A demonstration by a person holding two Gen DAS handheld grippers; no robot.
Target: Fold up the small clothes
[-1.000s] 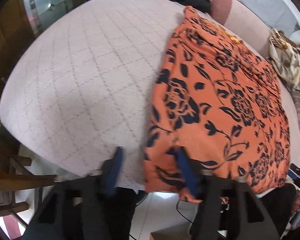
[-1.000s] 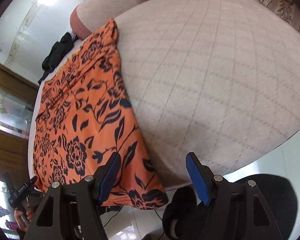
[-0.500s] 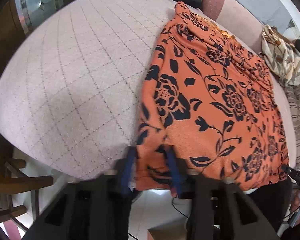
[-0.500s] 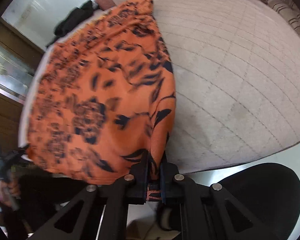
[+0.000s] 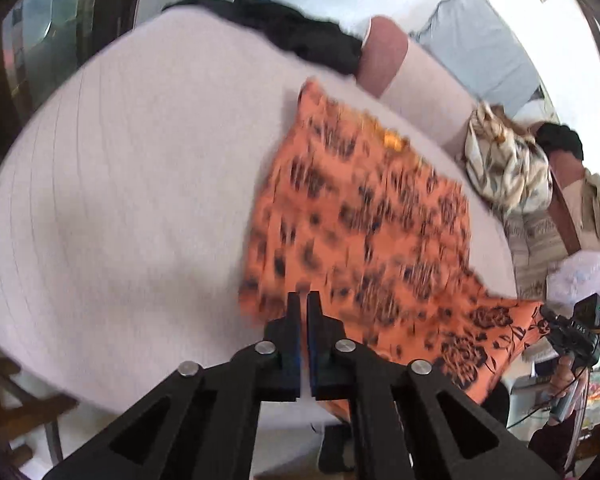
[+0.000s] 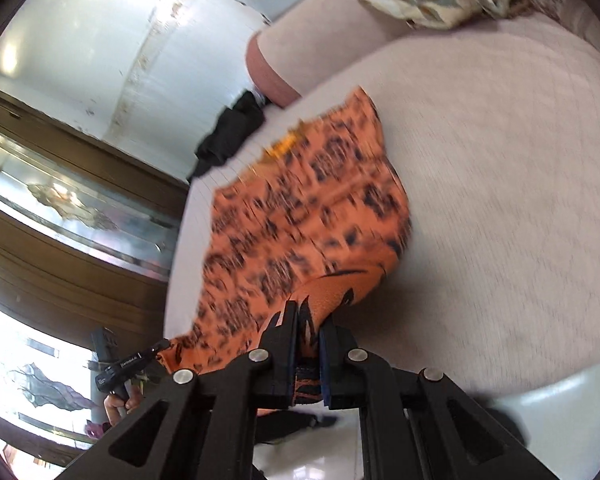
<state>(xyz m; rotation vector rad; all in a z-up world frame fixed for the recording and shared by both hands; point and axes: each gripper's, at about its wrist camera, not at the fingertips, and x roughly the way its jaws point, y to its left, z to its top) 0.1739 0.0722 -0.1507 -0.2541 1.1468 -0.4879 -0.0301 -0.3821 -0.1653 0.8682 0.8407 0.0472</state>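
Note:
An orange cloth with a black flower print [image 5: 364, 216] lies on the pale quilted bed [image 5: 140, 160], its near edge lifted off the mattress. My left gripper [image 5: 304, 300] is shut on the near left corner, with only a thin slit between the pads. My right gripper [image 6: 308, 316] is shut on the other near corner, and orange fabric [image 6: 300, 216] shows between its blue pads. Each gripper appears in the other's view, holding its end of the raised hem. The far part of the cloth still rests on the bed [image 6: 500, 200]. Both views are motion-blurred.
A black garment [image 5: 300, 40] and a pink bolster [image 5: 384, 52] lie at the bed's far end. A crumpled leaf-print cloth [image 5: 504, 168] sits to the right. A wooden cabinet with glass [image 6: 60, 200] stands beside the bed. Wooden furniture [image 5: 20, 420] is at the near left.
Both grippers went from open around the near hem to shut on it. They then rose, lifting the near edge of the orange cloth off the bed.

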